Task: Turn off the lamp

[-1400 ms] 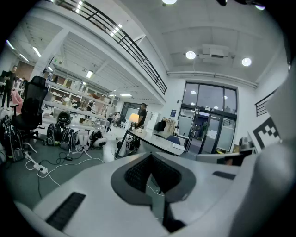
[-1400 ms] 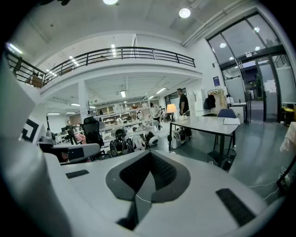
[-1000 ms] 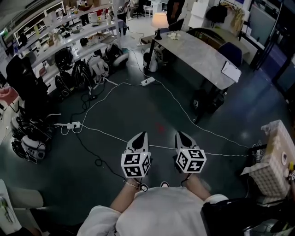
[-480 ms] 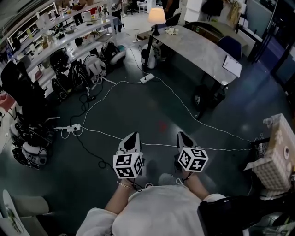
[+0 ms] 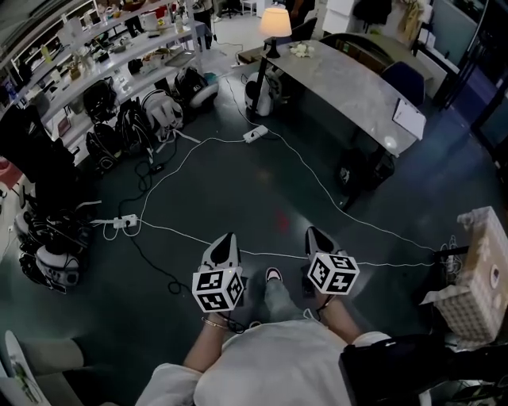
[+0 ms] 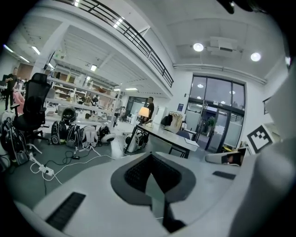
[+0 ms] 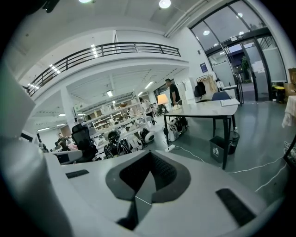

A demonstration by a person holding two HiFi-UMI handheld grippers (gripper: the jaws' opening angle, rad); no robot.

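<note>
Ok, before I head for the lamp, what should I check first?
1. Lamp on: ok. The lamp glows at the far end of the table.
2. Lamp in reach: not ok. It stands far across the floor.
3. Left gripper free: ok, shut on nothing.
4. Right gripper free: ok, shut on nothing.
5. Clear path: not ok. White cables and a power strip lie on the floor ahead.
6. Switch location: cannot tell, too small.

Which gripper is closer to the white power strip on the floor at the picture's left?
Left. In the head view the left gripper hangs to the right of the power strip, with bare floor between them; the right gripper is farther right still, beyond the left one.
</note>
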